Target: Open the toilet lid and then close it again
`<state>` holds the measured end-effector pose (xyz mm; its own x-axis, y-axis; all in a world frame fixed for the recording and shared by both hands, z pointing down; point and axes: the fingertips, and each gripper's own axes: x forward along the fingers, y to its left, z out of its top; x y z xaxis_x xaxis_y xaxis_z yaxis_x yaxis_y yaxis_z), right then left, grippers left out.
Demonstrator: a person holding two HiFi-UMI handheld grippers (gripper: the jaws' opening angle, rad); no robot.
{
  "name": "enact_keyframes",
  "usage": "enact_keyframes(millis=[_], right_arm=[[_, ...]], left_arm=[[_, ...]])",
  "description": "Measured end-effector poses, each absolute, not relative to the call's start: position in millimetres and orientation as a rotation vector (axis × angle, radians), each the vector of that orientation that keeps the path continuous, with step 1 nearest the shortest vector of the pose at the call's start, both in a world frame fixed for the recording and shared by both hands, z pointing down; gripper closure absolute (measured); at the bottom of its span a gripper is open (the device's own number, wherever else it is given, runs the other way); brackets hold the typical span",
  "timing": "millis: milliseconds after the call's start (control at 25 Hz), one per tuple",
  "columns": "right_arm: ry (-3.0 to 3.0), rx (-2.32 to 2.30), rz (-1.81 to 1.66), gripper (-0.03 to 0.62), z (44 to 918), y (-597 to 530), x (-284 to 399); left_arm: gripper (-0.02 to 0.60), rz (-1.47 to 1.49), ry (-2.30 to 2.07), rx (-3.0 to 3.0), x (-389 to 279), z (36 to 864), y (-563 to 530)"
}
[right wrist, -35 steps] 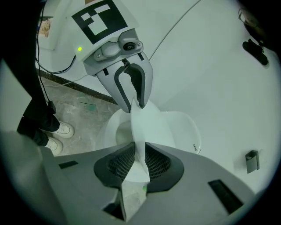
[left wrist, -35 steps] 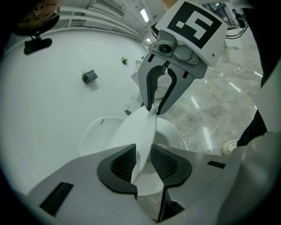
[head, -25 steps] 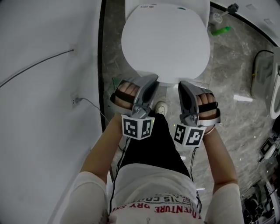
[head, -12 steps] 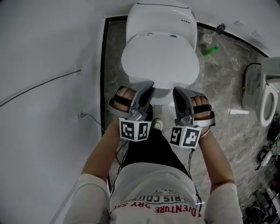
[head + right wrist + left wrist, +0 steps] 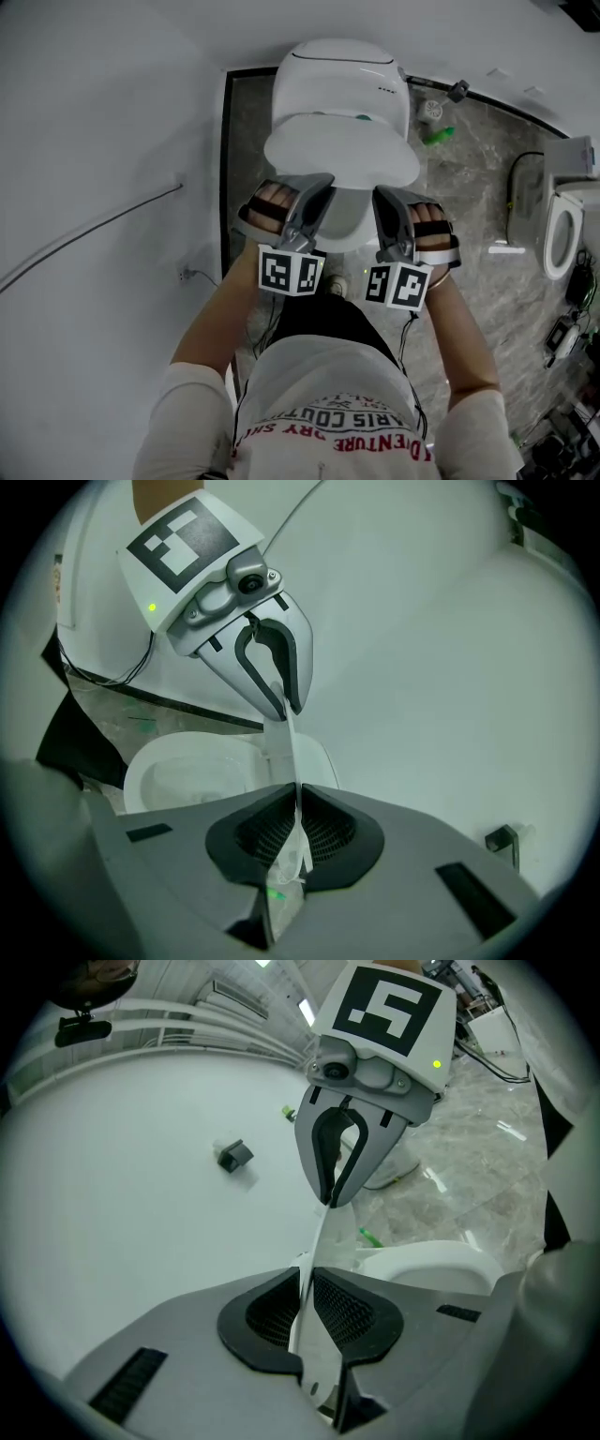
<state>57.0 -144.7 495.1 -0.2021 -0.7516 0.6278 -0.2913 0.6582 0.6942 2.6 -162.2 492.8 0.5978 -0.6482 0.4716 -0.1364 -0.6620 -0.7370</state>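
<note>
Dim, flat light, white toilet lid point(image 5: 342, 155) brightest; fisheye-warped, dark-cornered gripper views.

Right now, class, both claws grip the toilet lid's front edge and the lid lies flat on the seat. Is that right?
No: the toilet lid is tilted up off the seat, as the right gripper view shows. The left claw, just closed tighter, and the right claw do grip its front edge.
</note>
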Motion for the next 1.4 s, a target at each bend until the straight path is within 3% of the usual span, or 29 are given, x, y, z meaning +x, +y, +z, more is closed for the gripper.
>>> enact_keyframes(millis=[1400], right_arm=[[-1.67,0.997,-0.488,0.565,452.5,-394.2,101.0]], left_arm=[[0.505,-0.904,0.511,-2.172,46.3,447.6,-407.1]])
